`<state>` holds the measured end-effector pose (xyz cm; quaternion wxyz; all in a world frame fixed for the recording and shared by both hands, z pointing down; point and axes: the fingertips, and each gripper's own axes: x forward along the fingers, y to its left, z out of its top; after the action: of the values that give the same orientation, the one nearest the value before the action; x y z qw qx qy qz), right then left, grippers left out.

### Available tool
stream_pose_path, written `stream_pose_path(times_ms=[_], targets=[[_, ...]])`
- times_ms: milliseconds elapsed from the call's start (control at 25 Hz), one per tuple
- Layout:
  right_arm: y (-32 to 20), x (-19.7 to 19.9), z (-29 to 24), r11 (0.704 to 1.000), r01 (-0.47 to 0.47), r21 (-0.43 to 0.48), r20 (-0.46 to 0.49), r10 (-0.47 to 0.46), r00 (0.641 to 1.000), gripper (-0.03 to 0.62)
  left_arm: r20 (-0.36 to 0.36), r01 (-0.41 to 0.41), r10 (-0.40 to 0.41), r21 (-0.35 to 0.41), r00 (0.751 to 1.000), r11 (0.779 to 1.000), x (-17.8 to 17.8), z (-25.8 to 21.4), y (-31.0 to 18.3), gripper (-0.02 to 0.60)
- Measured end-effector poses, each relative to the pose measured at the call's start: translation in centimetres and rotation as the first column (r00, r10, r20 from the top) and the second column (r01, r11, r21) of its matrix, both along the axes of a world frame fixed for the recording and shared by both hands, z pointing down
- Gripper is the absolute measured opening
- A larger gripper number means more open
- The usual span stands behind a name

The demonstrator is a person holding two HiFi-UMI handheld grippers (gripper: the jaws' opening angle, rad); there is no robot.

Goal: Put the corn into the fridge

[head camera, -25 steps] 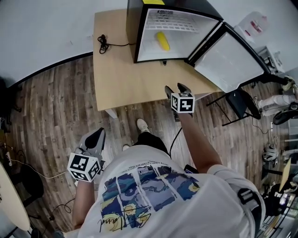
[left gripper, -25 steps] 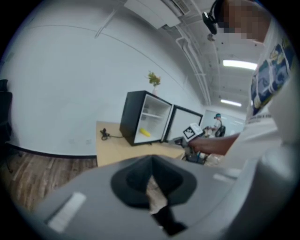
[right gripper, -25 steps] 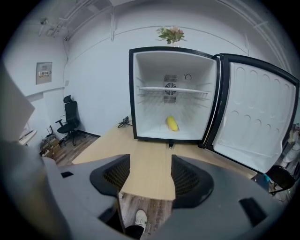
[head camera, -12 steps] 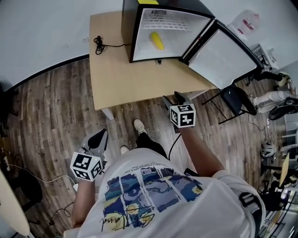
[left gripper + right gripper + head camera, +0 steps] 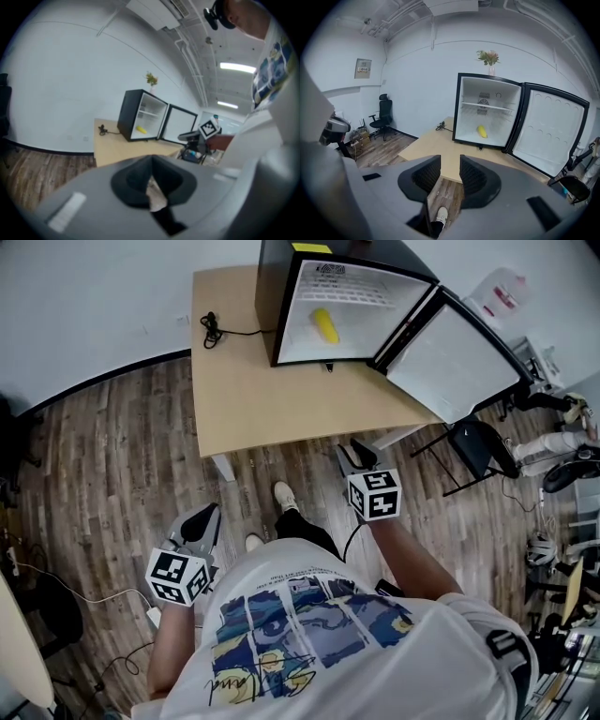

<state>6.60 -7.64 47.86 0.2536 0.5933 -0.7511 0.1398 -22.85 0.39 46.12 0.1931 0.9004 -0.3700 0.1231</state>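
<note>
The corn (image 5: pixel 325 325) is lying on the bottom of the fridge (image 5: pixel 266 296), toward its left side, so the placing itself is looking done. The fridge is standing at the far end of the bench (image 5: pixel 272 399), with its door (image 5: pixel 459 362) hanging wide open to the right. The person is standing on the wooden floor by the bench's near edge, well apart from the fridge.

The right gripper (image 5: pixel 357 456) is hovering just off the bench's near right corner. Its fingers have just been closing and are sitting partly apart with nothing between them; only floor and a shoe are showing through the gap. The left gripper (image 5: pixel 199 522) is hanging low at the near left, its fingers pressed together and holding nothing.

As I am judging it, the door is what is remaining. The right gripper is sitting nearer to it, so pushing on the door's free edge with closed fingers is looking safest. That means swinging it slowly round toward the fridge's front while keeping clear of the chair (image 5: pixel 473 442) below.
</note>
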Motion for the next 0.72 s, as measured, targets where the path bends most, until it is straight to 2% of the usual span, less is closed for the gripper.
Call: stream_pose_path(times_ms=[320, 520, 720], targets=[[1.7, -2.4, -0.4, 0.999, 0.04, 0.001, -0.02, -0.04, 0.999, 0.028, -0.021, 0.013, -0.013, -0.041, 1.0, 0.999, -0.4, 1.7, 1.4, 0.009], [2.8, -3.5, 0.2, 0.996, 0.083, -0.033, -0.037, -0.085, 0.996, 0.018, -0.027, -0.006, 0.004, -0.075, 1.0, 0.997, -0.2, 2.9, 1.8, 0.009], [3.7, -3.9, 0.0, 0.989, 0.144, -0.022, -0.016, -0.144, 0.989, 0.014, -0.014, -0.021, 0.021, -0.061, 1.0, 0.998, 1.3, 2.5, 1.4, 0.009]])
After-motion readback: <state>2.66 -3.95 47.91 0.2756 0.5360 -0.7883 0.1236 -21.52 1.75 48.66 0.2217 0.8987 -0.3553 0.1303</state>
